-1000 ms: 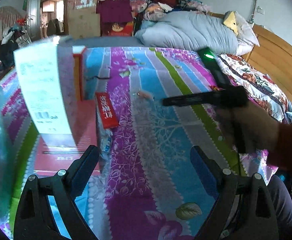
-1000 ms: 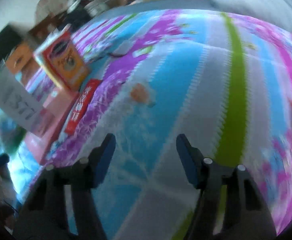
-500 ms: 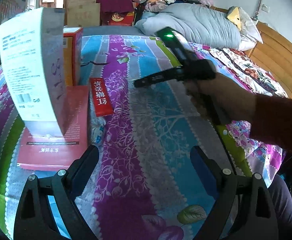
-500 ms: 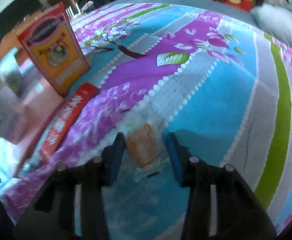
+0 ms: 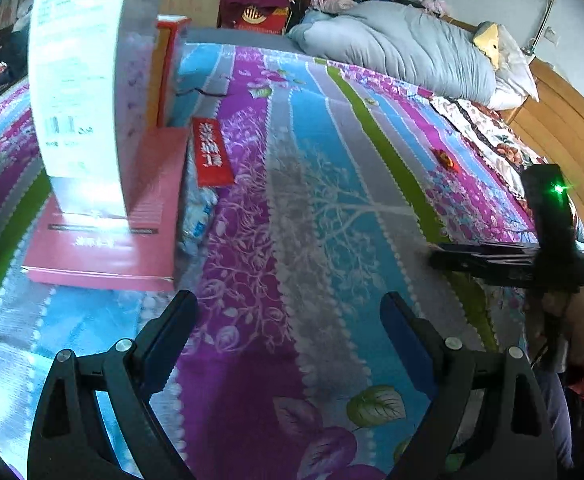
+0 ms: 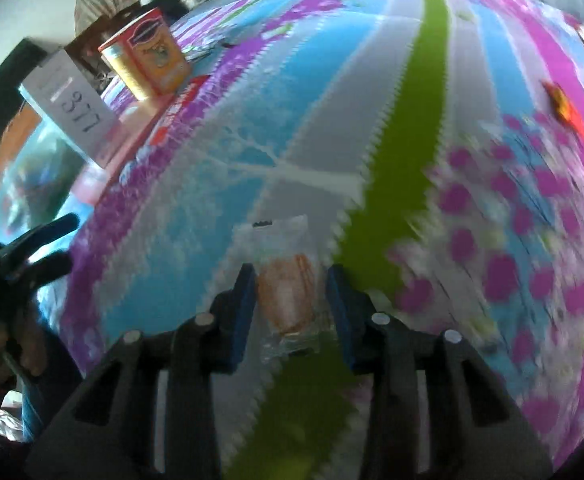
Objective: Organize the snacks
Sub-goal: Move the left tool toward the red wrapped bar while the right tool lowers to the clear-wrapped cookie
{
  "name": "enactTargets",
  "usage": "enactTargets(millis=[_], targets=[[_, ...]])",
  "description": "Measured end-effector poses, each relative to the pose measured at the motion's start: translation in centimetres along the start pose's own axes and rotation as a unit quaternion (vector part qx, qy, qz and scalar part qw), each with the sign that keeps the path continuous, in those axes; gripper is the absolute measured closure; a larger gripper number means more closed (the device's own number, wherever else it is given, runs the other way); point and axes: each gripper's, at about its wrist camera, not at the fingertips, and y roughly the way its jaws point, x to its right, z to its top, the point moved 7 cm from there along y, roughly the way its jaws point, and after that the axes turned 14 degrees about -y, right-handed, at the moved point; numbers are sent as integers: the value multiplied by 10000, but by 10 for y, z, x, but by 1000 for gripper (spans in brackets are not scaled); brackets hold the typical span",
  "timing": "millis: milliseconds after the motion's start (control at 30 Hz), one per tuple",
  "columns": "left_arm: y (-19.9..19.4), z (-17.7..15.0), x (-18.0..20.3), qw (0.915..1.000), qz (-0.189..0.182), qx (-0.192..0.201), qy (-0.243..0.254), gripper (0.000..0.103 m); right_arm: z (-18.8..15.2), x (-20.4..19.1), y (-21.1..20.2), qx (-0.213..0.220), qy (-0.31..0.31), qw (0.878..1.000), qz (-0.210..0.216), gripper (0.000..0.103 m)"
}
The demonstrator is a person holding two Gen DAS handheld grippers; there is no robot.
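Note:
My right gripper (image 6: 290, 276) holds a clear-wrapped orange-brown snack packet (image 6: 288, 300) between its blue pads, just above the striped bedspread (image 6: 424, 120); its jaws are opening slightly, the pads still on the wrapper. In the left wrist view the right gripper (image 5: 438, 254) hangs at the bed's right side. My left gripper (image 5: 288, 304) is open over the bedspread with nothing between its fingers. On the left stand a white box (image 5: 80, 80) on a flat pink box (image 5: 124, 236), an orange-red box (image 5: 168, 68) and a red flat packet (image 5: 212, 152).
A small clear-and-blue packet (image 5: 198, 216) lies beside the pink box. A small red-orange sweet (image 5: 446, 159) lies on the right part of the bedspread. A grey duvet (image 5: 392, 56) and pillows fill the far end; a wooden headboard (image 5: 564, 140) runs along the right.
The right gripper shut on the snack packet in the middle of the bed and carried it right, toward the near edge. The left gripper dipped slightly, still open.

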Motion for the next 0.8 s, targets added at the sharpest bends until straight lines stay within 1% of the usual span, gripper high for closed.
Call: enactTargets(millis=[33,100,133,167,200,233,300,333,367,400,433,467,500,533,567,600,633,700,733,800], targets=[[2,0,3,10000,12,-11,36,10,2,5,-9,-8,62,10000,-13,56],[3,1,9,9999,33,16,129,10,11,19,-33,349,227,9991,-13,35],[4,1,11,9999,36,30,161,10,19,36,-50,615,417,9972,-108,28],[5,2,12,9998,36,31,180,10,27,50,-60,783,540,9952,-238,19],[6,4,14,9998,38,23,196,10,35,70,-70,968,657,9922,-428,16],[7,5,15,9998,39,18,200,10,42,91,-76,1084,764,9890,-658,16],[8,7,17,9997,62,6,217,10,56,145,-79,1187,1134,9782,-1272,16],[9,9,18,9997,78,-3,224,10,64,178,-72,1078,1361,9720,-1583,16],[9,10,19,9997,79,-1,218,10,69,202,-60,845,1472,9700,-1738,16],[9,11,19,9997,74,0,211,10,73,221,-47,641,1569,9683,-1835,22],[8,12,20,9997,75,-4,214,10,76,231,-36,509,1600,9685,-1839,26],[7,12,20,9997,82,0,227,10,78,242,-20,272,1595,9705,-1787,34],[6,13,21,9997,98,5,243,10,78,247,-10,133,1575,9710,-1795,46],[4,13,20,9996,117,0,249,10,84,247,-6,130,1418,9701,-1965,50],[3,13,18,9997,119,-11,232,10,89,242,-5,167,1330,9730,-1878,62],[1,14,16,9997,120,-16,195,10,96,228,-4,267,1253,9792,-1575,76],[-1,15,12,9999,114,-16,119,10,101,210,-6,365,1081,9834,-1414,76],[-3,15,4,9999,126,-32,21,10,113,156,-6,484,478,9930,-962,76],[-3,14,0,9998,169,-44,-21,10,116,111,-6,507,41,9974,-512,76],[-5,13,-7,9997,202,-48,-89,10,111,46,-2,411,-531,9977,135,76]])
